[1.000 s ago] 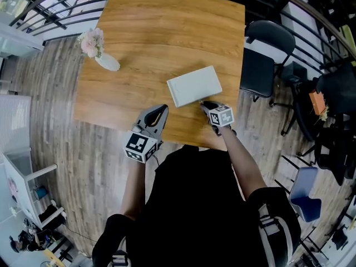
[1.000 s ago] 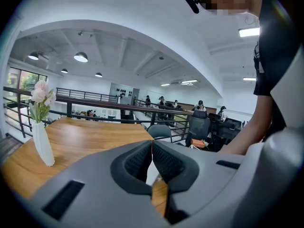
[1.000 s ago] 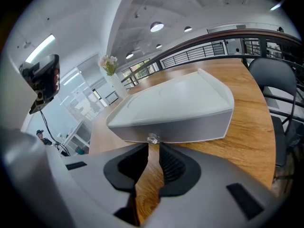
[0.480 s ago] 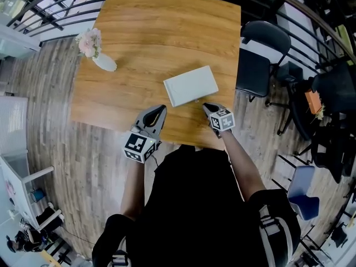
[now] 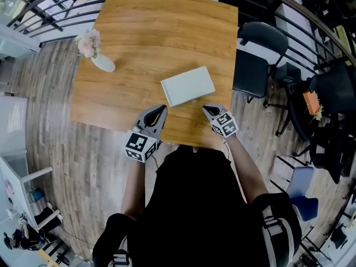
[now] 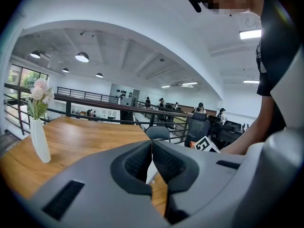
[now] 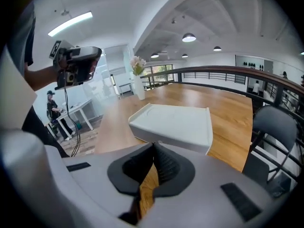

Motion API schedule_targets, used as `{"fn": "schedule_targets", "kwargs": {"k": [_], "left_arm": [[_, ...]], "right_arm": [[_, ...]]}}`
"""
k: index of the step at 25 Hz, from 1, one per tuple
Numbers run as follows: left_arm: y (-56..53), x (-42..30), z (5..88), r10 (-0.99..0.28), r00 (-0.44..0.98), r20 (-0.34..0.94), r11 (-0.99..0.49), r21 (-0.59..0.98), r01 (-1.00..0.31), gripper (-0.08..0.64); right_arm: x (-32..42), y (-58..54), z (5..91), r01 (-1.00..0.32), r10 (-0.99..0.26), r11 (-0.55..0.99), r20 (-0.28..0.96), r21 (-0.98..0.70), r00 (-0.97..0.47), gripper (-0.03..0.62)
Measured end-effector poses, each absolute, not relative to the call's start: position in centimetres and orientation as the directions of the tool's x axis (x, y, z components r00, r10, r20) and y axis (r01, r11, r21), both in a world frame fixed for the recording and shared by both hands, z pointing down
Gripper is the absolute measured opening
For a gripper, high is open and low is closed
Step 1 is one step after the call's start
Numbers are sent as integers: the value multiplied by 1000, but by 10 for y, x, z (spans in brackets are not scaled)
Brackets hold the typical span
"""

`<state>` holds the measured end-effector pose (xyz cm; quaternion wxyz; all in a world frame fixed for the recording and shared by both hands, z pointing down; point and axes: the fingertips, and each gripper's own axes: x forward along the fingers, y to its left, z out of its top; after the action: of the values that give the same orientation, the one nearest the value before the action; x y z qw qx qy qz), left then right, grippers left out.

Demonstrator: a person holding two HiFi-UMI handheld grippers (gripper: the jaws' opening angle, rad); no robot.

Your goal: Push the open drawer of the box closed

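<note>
Left gripper (image 5: 161,109) and right gripper (image 5: 207,109) hover just near of the box (image 5: 187,86), fingers pressed together, empty; the box looks closed.

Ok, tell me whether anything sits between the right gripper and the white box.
Nothing visible does. The right gripper, jaws shut and empty, hangs just short of the box, and only a strip of table lies between them. The vase stands far off to the left.
</note>
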<state>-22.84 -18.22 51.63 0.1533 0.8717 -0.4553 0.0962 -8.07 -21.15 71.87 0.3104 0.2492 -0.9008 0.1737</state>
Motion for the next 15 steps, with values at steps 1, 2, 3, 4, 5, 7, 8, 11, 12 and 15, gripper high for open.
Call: {"fn": "schedule_targets", "kwargs": {"k": [1, 2, 3, 4, 5, 7, 8, 11, 12, 15], "left_arm": [[-181, -226, 515, -765, 566, 306, -538, 179, -824, 23], [-180, -223, 513, -766, 566, 305, -538, 178, -824, 23], [-179, -221, 512, -767, 565, 305, -537, 176, -825, 23], [-177, -219, 511, -767, 564, 306, -537, 173, -825, 23], [-175, -216, 510, -768, 562, 308, -537, 170, -827, 23], [-172, -209, 508, -771, 555, 311, -532, 164, -831, 23], [-171, -206, 507, -774, 551, 311, -528, 163, -834, 23], [-165, -195, 505, -780, 543, 311, -519, 162, -839, 23], [-163, -191, 505, -781, 541, 313, -518, 161, -840, 23], [-156, -178, 505, -783, 532, 321, -512, 153, -845, 23]], "right_arm": [[-78, -211, 716, -552, -338, 819, 646, -157, -685, 17], [-76, -211, 714, -549, -337, 821, 643, -157, -688, 17], [-75, -211, 710, -546, -337, 823, 638, -157, -692, 16], [-73, -212, 705, -543, -339, 825, 631, -158, -698, 15], [-71, -212, 699, -539, -341, 828, 620, -158, -706, 15], [-67, -213, 688, -528, -347, 836, 601, -151, -720, 15], [-64, -213, 683, -523, -351, 840, 593, -142, -724, 15], [-55, -211, 673, -509, -360, 853, 578, -115, -733, 15], [-52, -209, 670, -505, -361, 856, 572, -110, -737, 15], [-39, -206, 657, -498, -369, 862, 549, -100, -750, 15]]}}
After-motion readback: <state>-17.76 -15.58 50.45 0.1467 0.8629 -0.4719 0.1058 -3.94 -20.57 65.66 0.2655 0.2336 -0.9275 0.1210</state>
